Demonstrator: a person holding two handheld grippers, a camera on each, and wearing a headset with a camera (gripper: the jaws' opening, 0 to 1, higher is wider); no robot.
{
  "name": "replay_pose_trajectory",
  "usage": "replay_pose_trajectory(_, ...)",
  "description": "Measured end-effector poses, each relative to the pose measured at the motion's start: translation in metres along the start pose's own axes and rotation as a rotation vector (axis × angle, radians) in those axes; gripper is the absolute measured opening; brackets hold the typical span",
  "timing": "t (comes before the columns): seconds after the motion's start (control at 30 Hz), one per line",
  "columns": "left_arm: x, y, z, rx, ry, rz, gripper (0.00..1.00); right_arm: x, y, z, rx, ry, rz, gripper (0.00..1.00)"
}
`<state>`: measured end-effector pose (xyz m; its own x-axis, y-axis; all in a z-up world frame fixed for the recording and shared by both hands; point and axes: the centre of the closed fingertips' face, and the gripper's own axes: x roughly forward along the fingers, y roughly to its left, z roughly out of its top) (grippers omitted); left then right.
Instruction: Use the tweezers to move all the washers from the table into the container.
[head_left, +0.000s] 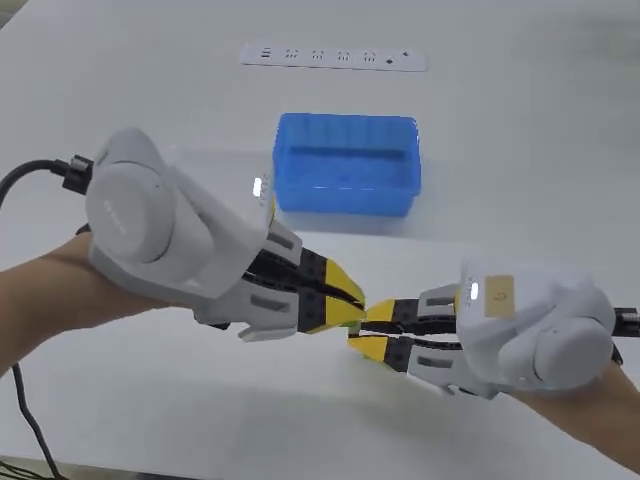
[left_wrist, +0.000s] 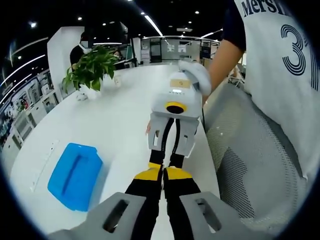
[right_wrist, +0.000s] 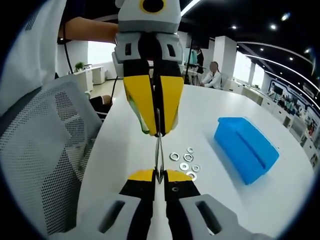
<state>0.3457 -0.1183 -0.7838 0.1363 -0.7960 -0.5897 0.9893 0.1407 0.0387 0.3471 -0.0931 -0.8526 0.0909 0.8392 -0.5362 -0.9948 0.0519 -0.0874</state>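
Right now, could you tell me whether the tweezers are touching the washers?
Apart. The right gripper view shows bare table between the tweezers and the nearest washer.

I see bare white bench (head_left: 520, 180) all round the open-topped blue plastic container (head_left: 345, 197); small silver metal washers (right_wrist: 184, 161) lie flat off one side, a flat white power strip (head_left: 333, 57) apart beyond it.
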Motion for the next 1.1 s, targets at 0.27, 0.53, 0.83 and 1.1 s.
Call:
replay_pose_trajectory(0.27, -0.0008, 0.0029, 0.0002, -0.007, -0.009, 0.006, 0.05, 0.0013, -0.0017, 0.0012, -0.028, 0.02, 0.04, 0.1)
replay_pose_trajectory(0.53, 0.0005, 0.0023, 0.0016, -0.015, -0.016, -0.005, 0.05, 0.0033, -0.0011, 0.0047, -0.057, 0.021, 0.064, 0.11)
replay_pose_trajectory(0.83, 0.0064, 0.0035, -0.0023, -0.01, -0.006, -0.006, 0.06, 0.0039, -0.0016, 0.0042, -0.05, 0.033, 0.082, 0.07)
replay_pose_trajectory(1.1, 0.0066, 0.0008, -0.0036, -0.013, -0.007, -0.008, 0.06, 0.0038, -0.0006, 0.0046, -0.049, 0.038, 0.073, 0.07)
